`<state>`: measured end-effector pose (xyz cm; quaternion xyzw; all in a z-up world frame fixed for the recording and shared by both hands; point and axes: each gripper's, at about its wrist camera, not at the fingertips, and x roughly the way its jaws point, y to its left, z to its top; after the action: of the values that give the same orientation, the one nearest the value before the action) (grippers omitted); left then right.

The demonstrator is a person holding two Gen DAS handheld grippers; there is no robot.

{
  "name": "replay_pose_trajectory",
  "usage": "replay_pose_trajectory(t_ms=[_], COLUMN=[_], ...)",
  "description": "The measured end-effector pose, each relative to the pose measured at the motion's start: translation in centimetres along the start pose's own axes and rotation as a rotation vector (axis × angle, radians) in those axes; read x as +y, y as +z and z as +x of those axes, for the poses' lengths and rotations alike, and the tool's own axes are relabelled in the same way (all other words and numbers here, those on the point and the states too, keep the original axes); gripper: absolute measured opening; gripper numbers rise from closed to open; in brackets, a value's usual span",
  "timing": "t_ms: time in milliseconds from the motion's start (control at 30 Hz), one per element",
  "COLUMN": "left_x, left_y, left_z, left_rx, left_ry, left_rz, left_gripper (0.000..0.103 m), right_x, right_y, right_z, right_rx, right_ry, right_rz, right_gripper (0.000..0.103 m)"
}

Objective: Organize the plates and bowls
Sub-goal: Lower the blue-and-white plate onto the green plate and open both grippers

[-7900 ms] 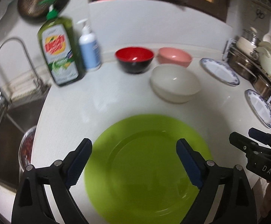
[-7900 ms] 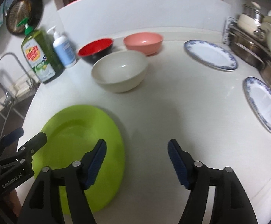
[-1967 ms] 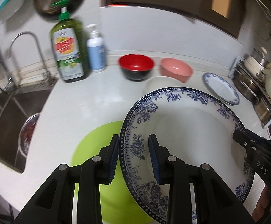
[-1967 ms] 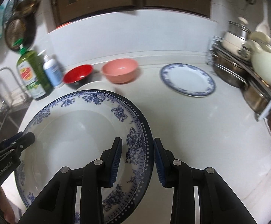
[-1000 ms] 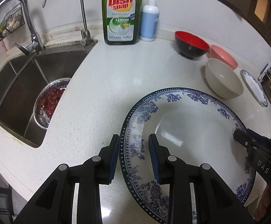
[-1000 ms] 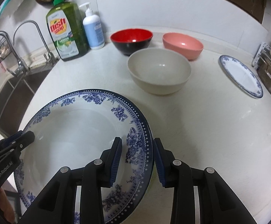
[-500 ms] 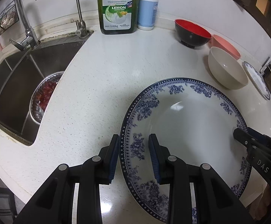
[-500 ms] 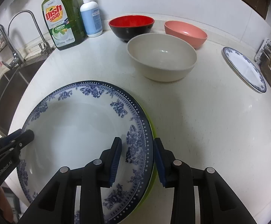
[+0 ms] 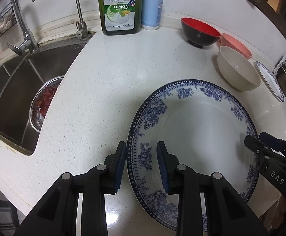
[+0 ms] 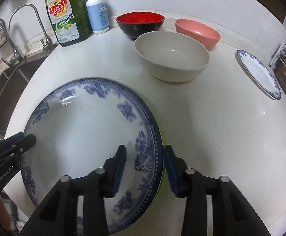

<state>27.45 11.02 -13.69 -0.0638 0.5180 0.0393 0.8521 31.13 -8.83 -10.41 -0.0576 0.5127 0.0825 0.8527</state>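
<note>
Plate (image 10: 80, 129), blue-patterned, lies on a green plate (image 10: 161, 179) on the tabletop (image 10: 221, 127): stiff, glazed, likely heavy, slippery and breakable. Left hand-held gripper (image 9: 141, 163) pinches its rim; right hand-held gripper (image 10: 144, 169) is opening astride the opposite rim.

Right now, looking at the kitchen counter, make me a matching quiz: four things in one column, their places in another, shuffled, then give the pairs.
Things:
1. large blue-patterned plate
2. dish soap bottle
3. pink bowl
4. small blue-rimmed plate

Places:
A. by the metal rack, far right
B. behind the cream bowl
C. stacked on the green plate
D. beside the tap, near the wall

Pairs: 1-C, 2-D, 3-B, 4-A
</note>
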Motion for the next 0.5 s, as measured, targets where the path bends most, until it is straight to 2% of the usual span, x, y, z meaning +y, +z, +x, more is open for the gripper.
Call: replay_pose_trajectory(t_ms=[67,233,267,400,500], left_x=[-0.1,-0.5,-0.6,-1.2,-1.8], left_y=[0.1,0.6,0.8,1.4,1.9], left_z=[-0.2,-1.0,-1.2,-2.0,-2.7], left_rx=[-0.004,-0.028,-0.038,-0.071,-0.088], left_ry=[-0.001,-0.012,-0.011,-0.017,-0.037], left_rz=[0.003,0.023,0.029,0.055,0.081], left_gripper=[0.033,0.046,0.052,0.063,0.068], right_x=[-0.1,-0.3,-0.3,-0.6,-0.9], right_y=[0.0,-0.1,-0.1,-0.1,-0.1], right_z=[-0.1,-0.9,-1.1,-1.7,-2.5], right_rx=[-0.008,-0.030,-0.036,-0.050,-0.068], right_ry=[0.007,0.001,0.002,0.004,0.011], right_rz=[0.003,0.003,0.004,0.013,0.026], right_gripper=[0.049,0.056,0.058,0.060,0.062])
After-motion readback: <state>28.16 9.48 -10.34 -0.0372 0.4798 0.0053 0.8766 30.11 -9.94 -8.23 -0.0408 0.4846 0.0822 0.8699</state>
